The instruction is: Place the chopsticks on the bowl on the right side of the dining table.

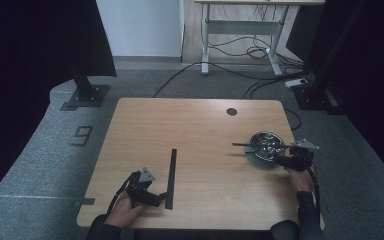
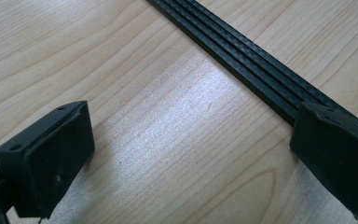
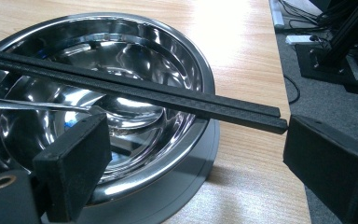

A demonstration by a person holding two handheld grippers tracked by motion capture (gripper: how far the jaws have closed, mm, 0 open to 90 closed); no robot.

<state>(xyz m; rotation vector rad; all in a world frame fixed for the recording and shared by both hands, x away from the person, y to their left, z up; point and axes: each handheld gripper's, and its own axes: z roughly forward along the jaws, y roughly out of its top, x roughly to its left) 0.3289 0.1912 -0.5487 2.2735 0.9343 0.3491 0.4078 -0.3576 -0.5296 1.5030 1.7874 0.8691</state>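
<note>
Right jaws are spread wide around the near end of the black strip point(image 3: 135, 93) that lies across the steel bowl point(image 3: 121, 60), and as far as I can see the pads aren't pressing on it. The strip's tip stops just short of the far pad, the other pad hangs over the bowl's inside, so nothing is held yet. My right gripper point(image 1: 286, 161) sits at the bowl's near-right edge. From there the strip's long axis runs away from the jaws, over the bowl point(image 1: 265, 145) and out past its left rim, pointing toward the middle of the tabletop point(image 1: 200, 125). A thin shiny utensil point(image 3: 32, 105) rests inside the bowl below the strip; I can't tell what it is.

Left of the bowl, well apart, my left gripper point(image 1: 156, 196) rests near the front edge, jaws wide open and empty. A second black strip point(image 1: 171, 177) lies there, long axis running from front to back; in the left gripper view it point(image 2: 242, 60) passes under one pad. For the strip on the bowl, the right hand is plainly nearer. I'd judge a clean squeeze across its width is what comes next.
</note>
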